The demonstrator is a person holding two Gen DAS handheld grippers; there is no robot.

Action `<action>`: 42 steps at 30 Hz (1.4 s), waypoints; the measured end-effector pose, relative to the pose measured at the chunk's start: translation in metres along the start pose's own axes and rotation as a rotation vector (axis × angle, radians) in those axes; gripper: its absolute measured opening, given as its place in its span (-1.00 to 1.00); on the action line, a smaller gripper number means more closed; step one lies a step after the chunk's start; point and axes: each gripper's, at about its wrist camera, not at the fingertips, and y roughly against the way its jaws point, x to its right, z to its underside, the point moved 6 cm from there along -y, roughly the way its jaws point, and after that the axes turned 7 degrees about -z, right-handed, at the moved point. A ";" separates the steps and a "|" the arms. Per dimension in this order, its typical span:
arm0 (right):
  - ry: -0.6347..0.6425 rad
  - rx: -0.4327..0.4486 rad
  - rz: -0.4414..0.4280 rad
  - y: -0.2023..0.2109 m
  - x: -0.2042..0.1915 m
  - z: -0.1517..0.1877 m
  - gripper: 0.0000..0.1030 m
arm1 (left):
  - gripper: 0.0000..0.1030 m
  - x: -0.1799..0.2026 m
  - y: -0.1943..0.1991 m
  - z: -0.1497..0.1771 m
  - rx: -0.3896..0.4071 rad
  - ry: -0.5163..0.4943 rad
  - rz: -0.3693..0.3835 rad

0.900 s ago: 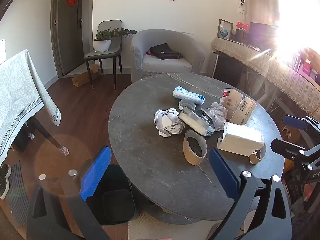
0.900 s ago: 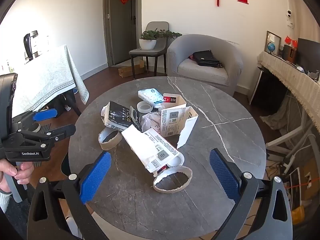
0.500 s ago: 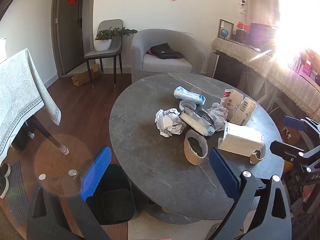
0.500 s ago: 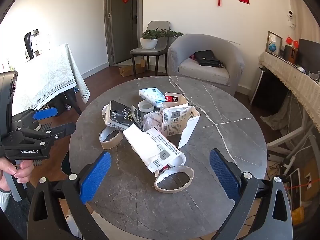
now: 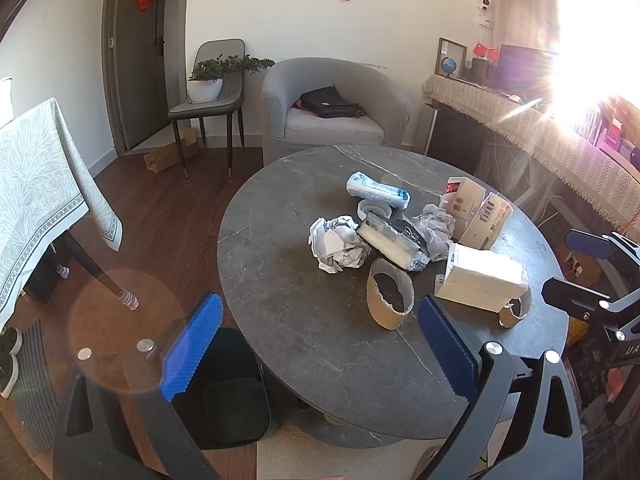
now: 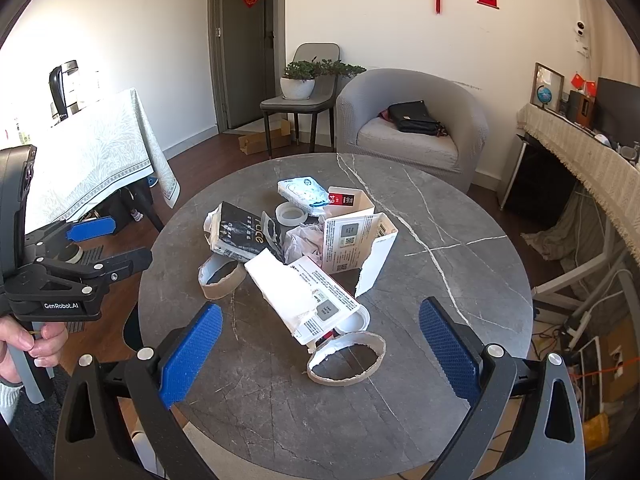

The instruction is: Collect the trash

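A heap of trash lies on the round grey marble table (image 5: 304, 344): crumpled paper (image 5: 338, 243), a black-and-white packet (image 5: 394, 243), a torn cardboard ring (image 5: 389, 299), a white box (image 5: 480, 278), an open carton (image 6: 358, 240) and a second torn ring (image 6: 346, 358). My left gripper (image 5: 320, 348) is open and empty, above the table's near-left edge. My right gripper (image 6: 320, 354) is open and empty, above the torn ring and white box (image 6: 308, 298). A black bin (image 5: 228, 396) stands on the floor under the table's left edge.
A grey armchair (image 5: 334, 114) with a black bag and a chair with a potted plant (image 5: 208, 80) stand behind the table. A cloth-covered table (image 5: 36, 184) is at left. A sideboard (image 5: 540, 128) runs along the right wall.
Both views have shifted very slightly; both grippers stay open and empty. The trash has not moved.
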 end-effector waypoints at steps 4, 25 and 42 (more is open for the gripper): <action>-0.001 -0.001 0.000 0.000 0.001 -0.001 0.94 | 0.94 0.000 0.000 0.000 0.001 -0.001 -0.001; 0.014 -0.007 0.003 0.001 -0.002 -0.001 0.94 | 0.94 0.000 0.000 0.000 0.000 0.004 0.003; 0.018 -0.010 0.003 0.000 -0.001 0.000 0.94 | 0.94 0.000 0.001 0.000 -0.003 0.006 0.006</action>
